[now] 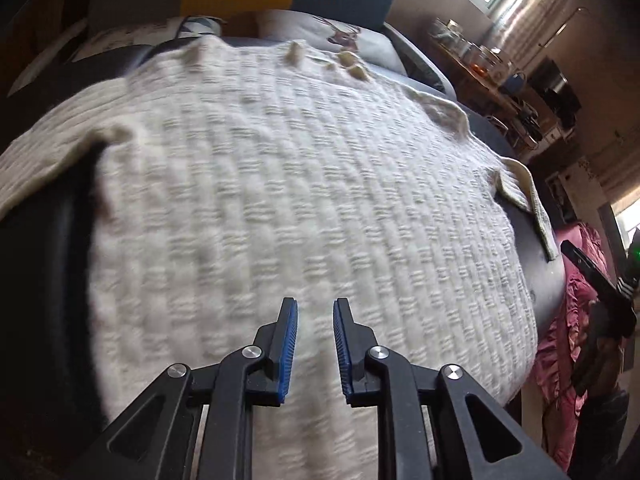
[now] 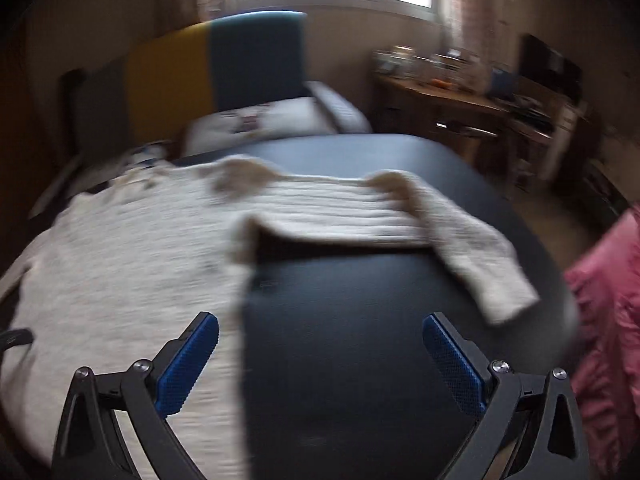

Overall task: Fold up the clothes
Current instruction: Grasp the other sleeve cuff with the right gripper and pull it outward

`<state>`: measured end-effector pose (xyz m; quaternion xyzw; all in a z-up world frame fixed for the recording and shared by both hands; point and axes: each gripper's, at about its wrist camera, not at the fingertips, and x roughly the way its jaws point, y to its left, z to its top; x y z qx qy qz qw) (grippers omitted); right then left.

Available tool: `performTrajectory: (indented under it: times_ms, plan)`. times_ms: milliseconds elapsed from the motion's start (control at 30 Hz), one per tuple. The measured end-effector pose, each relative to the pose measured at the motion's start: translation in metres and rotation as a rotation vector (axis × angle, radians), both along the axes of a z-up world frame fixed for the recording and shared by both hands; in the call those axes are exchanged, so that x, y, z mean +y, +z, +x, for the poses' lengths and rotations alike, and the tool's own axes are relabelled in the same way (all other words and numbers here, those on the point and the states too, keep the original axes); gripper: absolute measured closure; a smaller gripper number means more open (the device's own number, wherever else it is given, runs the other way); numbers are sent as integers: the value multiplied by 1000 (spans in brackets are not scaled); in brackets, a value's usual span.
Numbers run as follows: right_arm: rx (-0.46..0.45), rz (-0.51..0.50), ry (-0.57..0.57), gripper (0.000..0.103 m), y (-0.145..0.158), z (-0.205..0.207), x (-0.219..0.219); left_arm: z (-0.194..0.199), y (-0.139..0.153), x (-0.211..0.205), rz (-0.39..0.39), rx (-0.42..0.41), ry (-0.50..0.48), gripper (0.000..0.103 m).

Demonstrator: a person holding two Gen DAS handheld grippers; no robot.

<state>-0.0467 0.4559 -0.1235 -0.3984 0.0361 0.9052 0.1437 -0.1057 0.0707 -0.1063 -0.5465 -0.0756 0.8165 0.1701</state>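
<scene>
Cream sweater (image 2: 132, 248) on dark table (image 2: 352, 320)

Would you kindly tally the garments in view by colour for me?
Cream knit sweater: 1, spread on the dark table
Pink garment: 1, beside the table's edge
Total: 2

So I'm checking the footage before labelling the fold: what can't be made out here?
- Sweater hem: left wrist view, cut off by the bottom edge behind the left tool.
- Sleeve knit and cuff: right wrist view, motion blur.
- Desk clutter: right wrist view, blurred and small.
- Pink garment: cut off at the right edge.
</scene>
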Motion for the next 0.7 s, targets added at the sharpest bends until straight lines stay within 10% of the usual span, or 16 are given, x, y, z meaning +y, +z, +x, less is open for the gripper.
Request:
performTrajectory:
  times_ms: [433,533,700]
  plan:
    - [-141,0,-118,11,-34,-29,120,-45,13,119,18,81,-203,85]
    - [-190,-7,-118,51,-47,-33,125,-54,21,150,19,140,-248,85]
    - [-201,21,-129,86,-46,-30,124,-74,12,205,-34,168,-321,85]
